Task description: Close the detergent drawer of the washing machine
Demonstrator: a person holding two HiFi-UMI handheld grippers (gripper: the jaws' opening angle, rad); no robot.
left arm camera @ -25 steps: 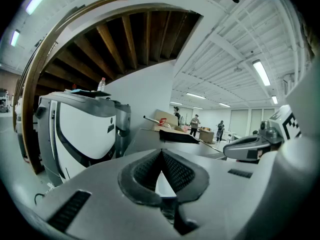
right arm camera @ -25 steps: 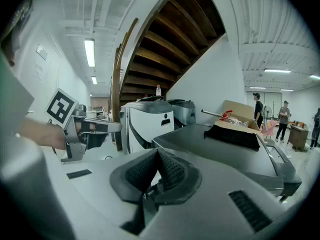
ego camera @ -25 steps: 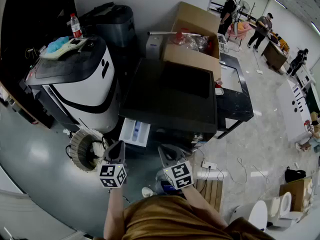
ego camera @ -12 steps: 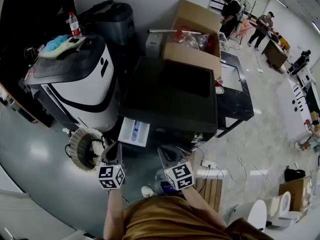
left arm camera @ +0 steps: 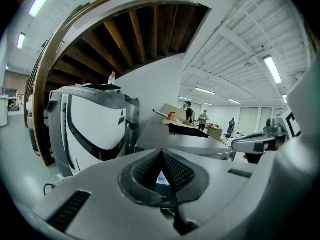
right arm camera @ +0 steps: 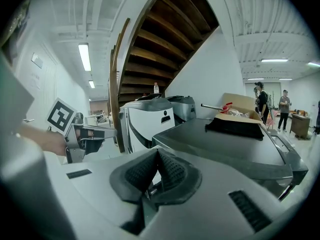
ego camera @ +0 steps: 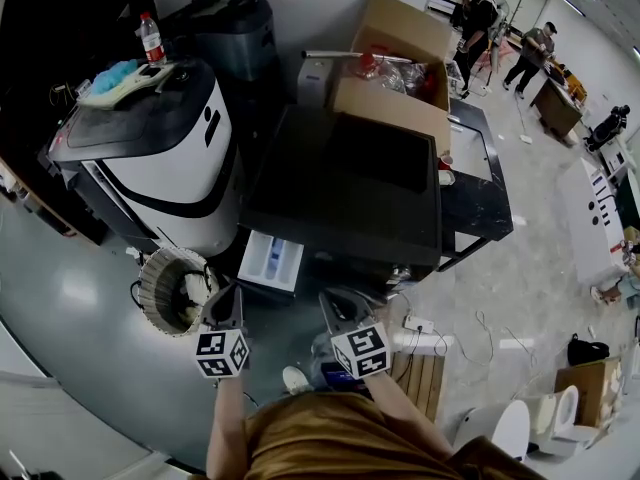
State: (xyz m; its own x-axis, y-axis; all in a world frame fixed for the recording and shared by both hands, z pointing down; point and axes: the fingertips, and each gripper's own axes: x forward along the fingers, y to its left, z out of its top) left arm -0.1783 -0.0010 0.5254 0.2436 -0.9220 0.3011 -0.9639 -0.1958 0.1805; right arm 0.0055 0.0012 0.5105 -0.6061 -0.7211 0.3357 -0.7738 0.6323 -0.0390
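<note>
The washing machine (ego camera: 340,198) has a dark flat top and stands in the middle of the head view. Its white detergent drawer (ego camera: 270,261) sticks out open at the front left, showing a blue insert. My left gripper (ego camera: 228,306) is shut and empty, just below and left of the drawer and apart from it. My right gripper (ego camera: 342,310) is shut and empty too, in front of the machine's lower front. In the left gripper view the jaws (left arm camera: 161,155) meet at a point toward the washing machine (left arm camera: 190,141). The right gripper view shows shut jaws (right arm camera: 157,156) and the left gripper (right arm camera: 87,134).
A white and black appliance (ego camera: 165,158) with a bottle (ego camera: 152,38) on top stands left. A wicker basket (ego camera: 165,293) sits on the floor by my left gripper. A cardboard box (ego camera: 395,68) is behind the washing machine. A power strip (ego camera: 418,328) and cables lie right.
The head view has shifted a little. Both grippers stay shut at about the same place before the open drawer.
</note>
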